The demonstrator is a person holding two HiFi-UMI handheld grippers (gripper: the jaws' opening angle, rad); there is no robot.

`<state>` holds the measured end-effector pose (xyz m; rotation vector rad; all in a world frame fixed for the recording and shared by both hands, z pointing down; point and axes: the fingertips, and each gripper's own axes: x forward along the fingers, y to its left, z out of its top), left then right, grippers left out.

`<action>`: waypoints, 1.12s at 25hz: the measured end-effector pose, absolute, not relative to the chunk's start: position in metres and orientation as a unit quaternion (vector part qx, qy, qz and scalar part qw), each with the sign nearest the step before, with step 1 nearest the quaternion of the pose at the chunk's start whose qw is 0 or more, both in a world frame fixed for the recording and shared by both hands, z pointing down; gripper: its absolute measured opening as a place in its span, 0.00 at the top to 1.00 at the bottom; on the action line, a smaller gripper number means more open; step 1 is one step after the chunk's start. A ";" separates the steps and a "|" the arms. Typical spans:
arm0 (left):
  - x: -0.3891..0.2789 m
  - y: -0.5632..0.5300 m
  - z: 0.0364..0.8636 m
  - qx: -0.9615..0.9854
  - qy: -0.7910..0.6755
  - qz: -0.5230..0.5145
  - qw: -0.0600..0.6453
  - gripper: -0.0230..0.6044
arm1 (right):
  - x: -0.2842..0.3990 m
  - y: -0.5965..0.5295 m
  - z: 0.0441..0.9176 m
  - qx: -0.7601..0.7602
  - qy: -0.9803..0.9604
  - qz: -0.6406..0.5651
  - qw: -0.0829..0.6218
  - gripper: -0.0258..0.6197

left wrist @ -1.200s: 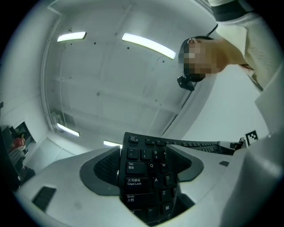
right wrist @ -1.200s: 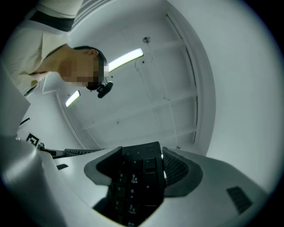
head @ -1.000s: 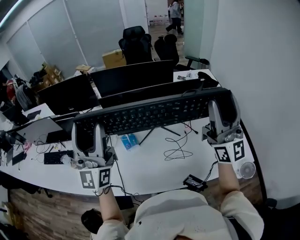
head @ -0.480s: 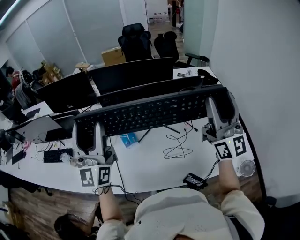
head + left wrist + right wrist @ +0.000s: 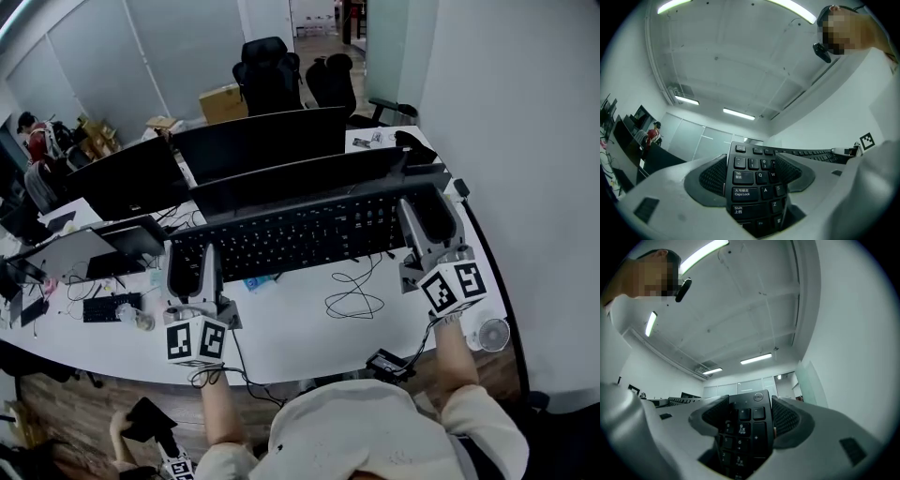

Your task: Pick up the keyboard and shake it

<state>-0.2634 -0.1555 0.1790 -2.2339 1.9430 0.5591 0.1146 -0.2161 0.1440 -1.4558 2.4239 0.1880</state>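
Observation:
A long black keyboard (image 5: 300,236) hangs in the air above the white desk (image 5: 300,328), held at both ends. My left gripper (image 5: 192,267) is shut on its left end; the left gripper view has the Tab and Caps Lock keys (image 5: 754,187) between the ribbed pads. My right gripper (image 5: 427,220) is shut on the right end, where the number pad (image 5: 745,427) sits between the jaws. Both gripper views look up at the ceiling. The keyboard's keys face the head camera, and it slopes slightly up to the right.
Two dark monitors (image 5: 262,141) stand behind the keyboard. Loose black cables (image 5: 354,300) and a blue pack (image 5: 255,281) lie on the desk below. A small fan (image 5: 492,335) sits at the desk's right edge beside the wall. Office chairs (image 5: 272,75) stand further back.
The keyboard and both grippers have shifted to the right and slightly nearer the monitors. Both grippers stay shut on its ends.

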 end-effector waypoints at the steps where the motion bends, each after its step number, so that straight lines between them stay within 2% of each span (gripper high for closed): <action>1: -0.262 -0.159 0.186 -0.740 0.645 0.178 0.058 0.48 | 0.116 -0.220 0.152 -0.511 0.846 0.055 0.144 0.54; 9: -0.261 -0.182 0.240 -0.748 0.649 0.135 -0.019 0.48 | 0.117 -0.240 0.199 -0.529 0.844 0.004 0.090 0.54; 28: -0.250 -0.212 0.334 -0.748 0.651 0.078 -0.107 0.48 | 0.128 -0.267 0.294 -0.550 0.831 -0.076 0.016 0.54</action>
